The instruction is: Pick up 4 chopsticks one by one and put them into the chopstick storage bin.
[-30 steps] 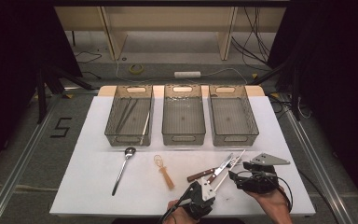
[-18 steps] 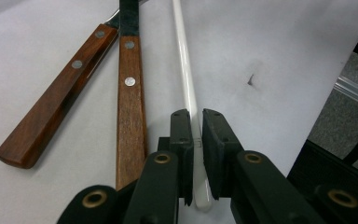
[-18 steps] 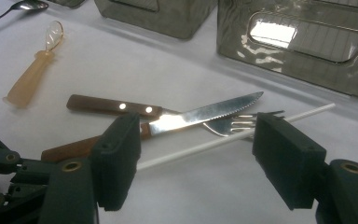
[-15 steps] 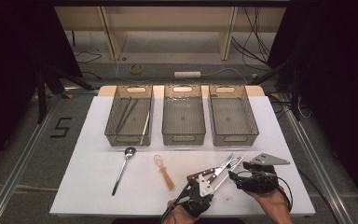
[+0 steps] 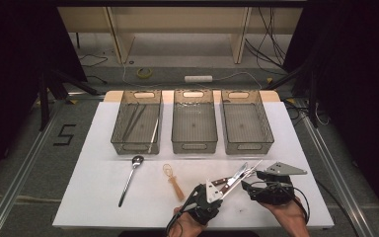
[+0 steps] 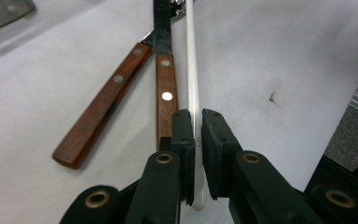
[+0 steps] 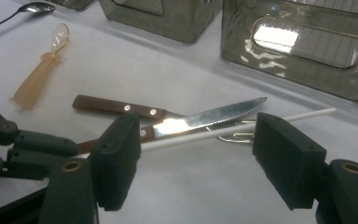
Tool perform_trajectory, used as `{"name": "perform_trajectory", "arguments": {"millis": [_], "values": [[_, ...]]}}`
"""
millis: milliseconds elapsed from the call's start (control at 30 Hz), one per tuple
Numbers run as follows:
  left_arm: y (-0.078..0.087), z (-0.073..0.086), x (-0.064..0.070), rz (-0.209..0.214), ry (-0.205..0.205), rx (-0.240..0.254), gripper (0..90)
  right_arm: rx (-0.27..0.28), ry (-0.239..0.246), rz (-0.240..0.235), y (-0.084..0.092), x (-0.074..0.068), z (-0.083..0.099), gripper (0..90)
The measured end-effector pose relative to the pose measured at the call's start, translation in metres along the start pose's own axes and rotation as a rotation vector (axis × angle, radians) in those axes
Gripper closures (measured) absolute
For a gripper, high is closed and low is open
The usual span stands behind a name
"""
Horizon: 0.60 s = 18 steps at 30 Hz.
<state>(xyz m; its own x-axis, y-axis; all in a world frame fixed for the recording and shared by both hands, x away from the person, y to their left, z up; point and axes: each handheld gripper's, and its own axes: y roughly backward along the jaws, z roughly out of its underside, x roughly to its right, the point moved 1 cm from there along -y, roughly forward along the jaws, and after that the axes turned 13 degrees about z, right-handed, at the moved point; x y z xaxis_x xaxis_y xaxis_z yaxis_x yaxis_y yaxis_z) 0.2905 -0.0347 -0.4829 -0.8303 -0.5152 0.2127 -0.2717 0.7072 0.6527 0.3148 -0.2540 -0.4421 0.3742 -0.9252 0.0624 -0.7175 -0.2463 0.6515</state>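
Observation:
A white chopstick lies slanted across two wooden-handled utensils, a serrated knife and another brown handle. My left gripper is shut on the chopstick's near end; its jaws have just been closing with the stick between them. In the high view this gripper sits at the table's front edge. Just right of it, my right gripper stands open, and in its own view the gripper has wide jaws that frame the knife and chopstick without touching them.
Three grey bins stand in a row at the back; the left bin holds several long utensils, the middle bin and right bin look bare. A metal spoon and an amber small whisk lie left of the grippers.
The left gripper's jaws have closed onto the near end of the white chopstick and the hand has edged slightly forward. The right gripper has stayed still.

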Motion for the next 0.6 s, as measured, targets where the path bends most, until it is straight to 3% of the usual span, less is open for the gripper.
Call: {"name": "perform_trajectory", "arguments": {"millis": [600], "values": [[0.029,-0.016,-0.016,0.044,-0.026,0.039,83.5,0.021,0.020,-0.025,0.001,-0.003,-0.001,33.2]]}}
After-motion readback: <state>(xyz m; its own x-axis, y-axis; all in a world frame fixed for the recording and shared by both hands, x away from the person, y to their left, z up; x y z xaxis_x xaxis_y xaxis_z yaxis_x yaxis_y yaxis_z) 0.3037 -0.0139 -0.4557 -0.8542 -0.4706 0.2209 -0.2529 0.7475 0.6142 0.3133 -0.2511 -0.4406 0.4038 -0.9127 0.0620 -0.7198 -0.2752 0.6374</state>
